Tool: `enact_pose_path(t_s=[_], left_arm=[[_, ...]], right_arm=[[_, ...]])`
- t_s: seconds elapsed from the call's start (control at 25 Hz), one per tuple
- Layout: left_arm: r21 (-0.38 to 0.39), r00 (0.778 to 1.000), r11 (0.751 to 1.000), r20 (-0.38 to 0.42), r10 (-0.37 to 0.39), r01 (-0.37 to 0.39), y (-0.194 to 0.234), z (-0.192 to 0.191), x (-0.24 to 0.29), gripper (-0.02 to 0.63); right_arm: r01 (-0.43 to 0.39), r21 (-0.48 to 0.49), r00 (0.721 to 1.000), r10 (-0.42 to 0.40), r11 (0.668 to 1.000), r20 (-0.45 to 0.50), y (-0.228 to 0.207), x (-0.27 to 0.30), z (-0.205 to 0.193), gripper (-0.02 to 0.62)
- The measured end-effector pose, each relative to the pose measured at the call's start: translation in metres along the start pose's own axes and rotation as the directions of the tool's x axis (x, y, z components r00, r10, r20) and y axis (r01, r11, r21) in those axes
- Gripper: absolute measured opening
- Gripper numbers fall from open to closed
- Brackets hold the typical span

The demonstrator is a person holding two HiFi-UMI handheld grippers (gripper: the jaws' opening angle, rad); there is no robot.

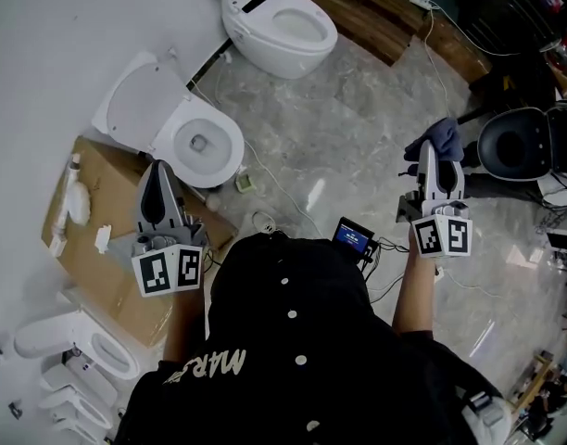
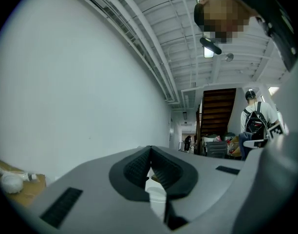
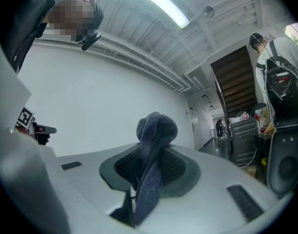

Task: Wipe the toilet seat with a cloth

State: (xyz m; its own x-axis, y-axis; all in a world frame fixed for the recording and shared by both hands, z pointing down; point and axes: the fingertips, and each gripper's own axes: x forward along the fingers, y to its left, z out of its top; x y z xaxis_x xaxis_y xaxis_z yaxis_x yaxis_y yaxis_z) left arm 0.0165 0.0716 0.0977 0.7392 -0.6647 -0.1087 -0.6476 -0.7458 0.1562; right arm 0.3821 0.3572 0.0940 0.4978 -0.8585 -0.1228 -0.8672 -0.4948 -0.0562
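The cloth (image 3: pixel 156 128), dark blue-grey, is clamped between the pads of the right claw (image 3: pixel 150 156). It is bunched above the tips, and a tail hangs down between them. In the head view it is held up at the right, over the marbled floor (image 1: pixel 358 119) and well apart from the toilets.

The left claw (image 2: pixel 150 154) is closed, its pads meeting at the tips with nothing gripped. It is held at the left, just near of the toilet seat (image 1: pixel 230 137). This seat lies down on its bowl, with the lid (image 1: pixel 133 100) raised toward the white wall (image 1: pixel 61 26). A second toilet (image 1: pixel 283 26) stands farther off, its bowl open.

A flattened cardboard box (image 1: pixel 98 239) lies left of the near toilet, and a white bottle (image 1: pixel 77 202) lies on it.

White letters are printed on the person's black top (image 1: pixel 293 360), of which only "MAR" can be read.
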Motion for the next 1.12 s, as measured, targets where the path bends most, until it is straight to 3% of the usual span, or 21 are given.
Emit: enact_pose_path(t_s=[0.2, 0.64, 0.88, 1.12], left_arm=[[0.002, 0.999, 0.999, 0.005, 0.034, -0.034, 0.038, 0.002, 0.015, 0.009], [0.001, 0.983, 0.983, -0.006, 0.186, -0.186, 0.093, 0.001, 0.008, 0.009], [0.031, 0.948, 0.948, -0.024, 0.316, -0.315, 0.117, -0.007, 0.015, 0.009], [0.043, 0.907, 0.906, -0.013, 0.421, -0.421, 0.124, -0.007, 0.056, 0.009]], right_arm=[[-0.042, 0.008, 0.999, 0.042, 0.999, 0.005, 0.031, 0.052, -0.005, 0.091], [-0.226, 0.023, 0.974, 0.226, 0.974, -0.025, 0.097, 0.147, -0.022, 0.091], [-0.360, 0.076, 0.929, 0.365, 0.930, -0.060, 0.131, 0.221, -0.056, 0.091], [-0.497, 0.097, 0.856, 0.505, 0.862, -0.106, 0.157, 0.316, -0.083, 0.091]])
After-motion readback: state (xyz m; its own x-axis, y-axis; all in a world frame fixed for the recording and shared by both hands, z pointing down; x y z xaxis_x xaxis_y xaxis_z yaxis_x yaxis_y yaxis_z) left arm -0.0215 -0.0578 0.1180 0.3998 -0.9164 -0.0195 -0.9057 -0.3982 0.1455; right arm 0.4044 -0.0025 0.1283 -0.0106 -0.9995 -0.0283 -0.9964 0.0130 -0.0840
